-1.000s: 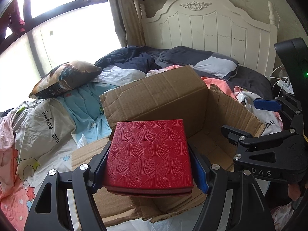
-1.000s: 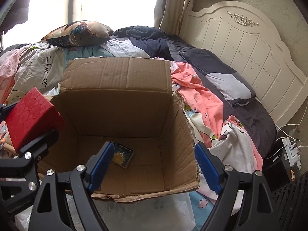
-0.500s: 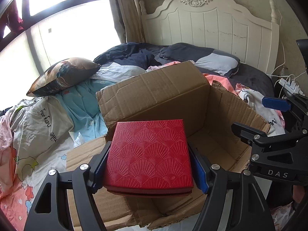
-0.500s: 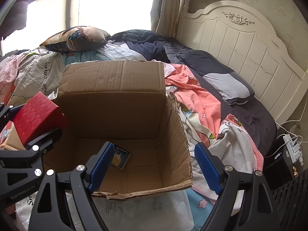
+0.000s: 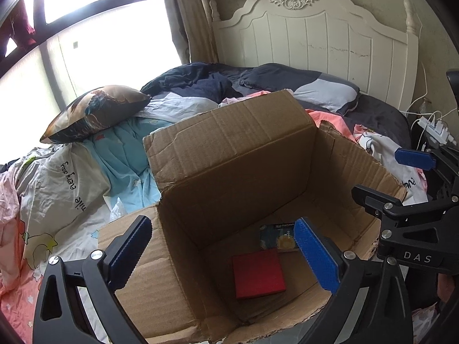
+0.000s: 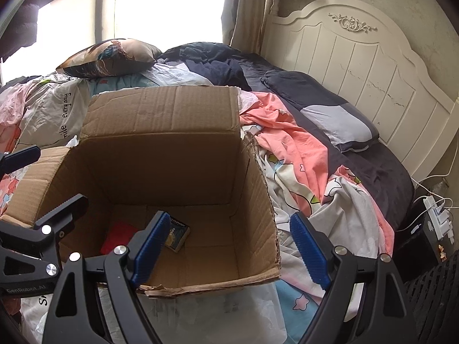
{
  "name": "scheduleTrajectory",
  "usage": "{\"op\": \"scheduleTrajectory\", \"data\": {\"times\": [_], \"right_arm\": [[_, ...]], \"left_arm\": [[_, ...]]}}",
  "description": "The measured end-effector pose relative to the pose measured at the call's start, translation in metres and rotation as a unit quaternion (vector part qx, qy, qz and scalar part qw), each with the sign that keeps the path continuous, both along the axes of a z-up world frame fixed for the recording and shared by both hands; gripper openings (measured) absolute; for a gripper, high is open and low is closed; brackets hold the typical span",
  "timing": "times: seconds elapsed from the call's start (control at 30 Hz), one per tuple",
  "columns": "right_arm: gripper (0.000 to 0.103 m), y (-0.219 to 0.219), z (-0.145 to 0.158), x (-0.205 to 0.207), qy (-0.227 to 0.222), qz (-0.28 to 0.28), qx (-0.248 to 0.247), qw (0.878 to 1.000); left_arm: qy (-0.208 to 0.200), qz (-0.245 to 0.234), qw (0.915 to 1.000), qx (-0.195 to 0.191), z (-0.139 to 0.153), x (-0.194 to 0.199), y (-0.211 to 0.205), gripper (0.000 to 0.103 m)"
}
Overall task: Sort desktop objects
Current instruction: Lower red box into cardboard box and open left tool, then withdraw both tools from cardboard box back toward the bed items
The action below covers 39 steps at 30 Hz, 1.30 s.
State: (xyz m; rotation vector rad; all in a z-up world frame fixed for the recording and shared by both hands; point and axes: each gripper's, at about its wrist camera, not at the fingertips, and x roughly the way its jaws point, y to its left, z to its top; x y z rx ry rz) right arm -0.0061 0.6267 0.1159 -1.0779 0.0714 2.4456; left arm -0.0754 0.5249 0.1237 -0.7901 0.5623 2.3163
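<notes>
An open cardboard box (image 5: 229,154) stands on the bed. A flat red box (image 5: 258,276) lies on its floor, next to a small dark card pack (image 5: 276,236). My left gripper (image 5: 223,255) is open and empty above the box's near left part. My right gripper (image 6: 229,249) is open and empty over the box's near right edge. In the right wrist view the red box (image 6: 119,236) and the card pack (image 6: 176,233) show on the box floor (image 6: 206,246), partly behind my left finger. The right gripper also shows in the left wrist view (image 5: 401,189).
Rumpled bedding and clothes surround the box: a pink and white sheet (image 6: 301,172) to the right, a brown pillow (image 5: 94,114) at the back left. A white headboard (image 5: 315,51) stands behind. A power strip with cables (image 6: 439,215) sits at the far right.
My left gripper has opened and let go of the red box, which has dropped to the floor of the cardboard box. Both grippers have shifted slightly over the box.
</notes>
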Motion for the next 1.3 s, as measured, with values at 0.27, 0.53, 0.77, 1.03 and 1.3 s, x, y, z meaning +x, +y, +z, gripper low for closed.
{"op": "scheduleTrajectory", "data": {"times": [0.27,0.53,0.77,1.03,1.3], "right_arm": [[0.083,-0.005,0.000,0.000,-0.007,0.001,0.004,1.000],[0.083,-0.026,0.010,0.004,-0.005,0.014,0.012,1.000],[0.083,-0.055,0.014,0.001,-0.006,0.030,0.008,1.000],[0.083,-0.100,0.011,-0.005,-0.009,0.064,0.009,0.998],[0.083,-0.139,0.017,-0.001,-0.007,0.084,0.018,0.996]], "left_arm": [[0.011,0.009,0.9998,-0.016,-0.001,0.002,0.000,0.102],[0.020,0.013,0.9997,0.000,0.018,0.012,-0.029,0.102],[0.017,0.009,0.9998,0.011,0.029,0.027,-0.064,0.103],[0.023,0.053,0.9983,-0.007,0.022,0.028,-0.107,0.103],[0.016,0.074,0.9969,0.024,0.026,0.033,-0.157,0.103]]}}
